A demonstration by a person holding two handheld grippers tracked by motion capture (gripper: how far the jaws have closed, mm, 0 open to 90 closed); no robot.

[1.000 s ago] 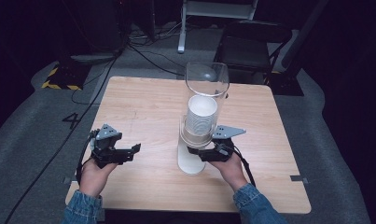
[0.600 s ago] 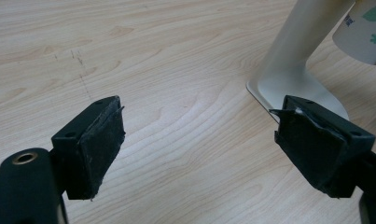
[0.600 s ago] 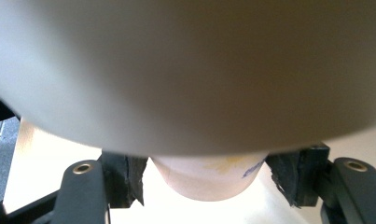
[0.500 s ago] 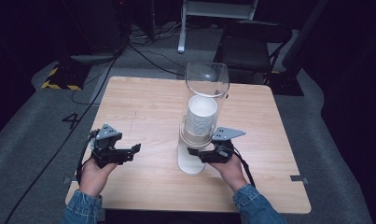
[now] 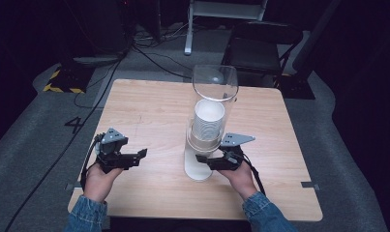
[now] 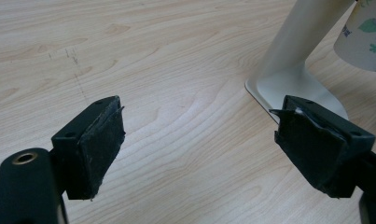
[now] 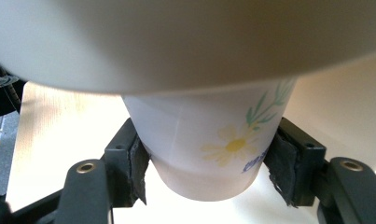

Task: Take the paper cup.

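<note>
While the right hand-held gripper [image 5: 208,161] sits at the foot of the cup dispenser [image 5: 201,169] near the middle of the counter [image 5: 149,106], its jaws have just been closing and now pinch the lowest paper cup [image 7: 209,149] from both sides, the pads pressed against the cup's wall just above its bottom. That cup, printed with a yellow flower, hangs mouth-up out of the underside of the dispenser, with the rest of the stack [image 5: 208,120] nested above it inside the clear tube [image 5: 215,83]. The cup's long axis runs straight up and down, in line with the tube, so I judge that the coming move turns on a pull straight downward, along that axis, into the gap between the cup's bottom and the dispenser's white base; a sideways tug would likely jam it against the collar.

The left hand-held gripper [image 5: 134,157] rests well apart, to the left of the dispenser near the counter's near edge, its jaws spread with nothing between them, pointing toward the base [image 6: 288,79]. The right hand is plainly the nearer one and already has the cup.
</note>
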